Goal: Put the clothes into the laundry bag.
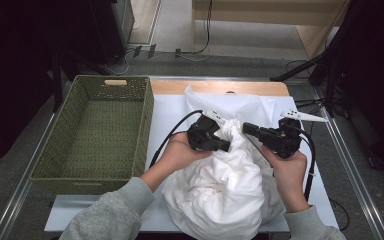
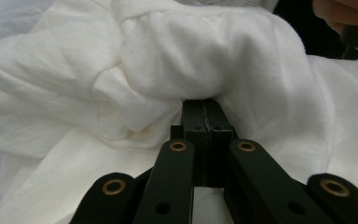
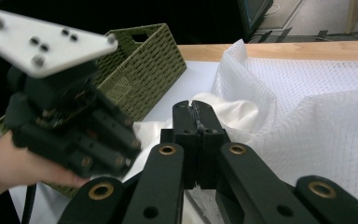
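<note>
left gripper (image 1: 226,145): fingers clenched, pushed into crumpled white cloth bundle (image 1: 225,190) | right gripper (image 1: 246,128): fingers clenched, just above the bundle

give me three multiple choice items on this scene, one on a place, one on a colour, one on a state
1. Where does the basket stand relative to the white cloth in the high view?
A. to its left
B. to its right
C. on top of it

2. What colour is the basket?
A. red
B. olive green
C. blue

3. How do the left tongs stand?
A. wide open above the cloth
B. closed, tips against the cloth
C. closed on the basket rim

Answers:
1. A, it sits left of the cloth on the table.
2. B, its weave is olive green.
3. B, the left gripper view shows the jaws together at a fold.
</note>
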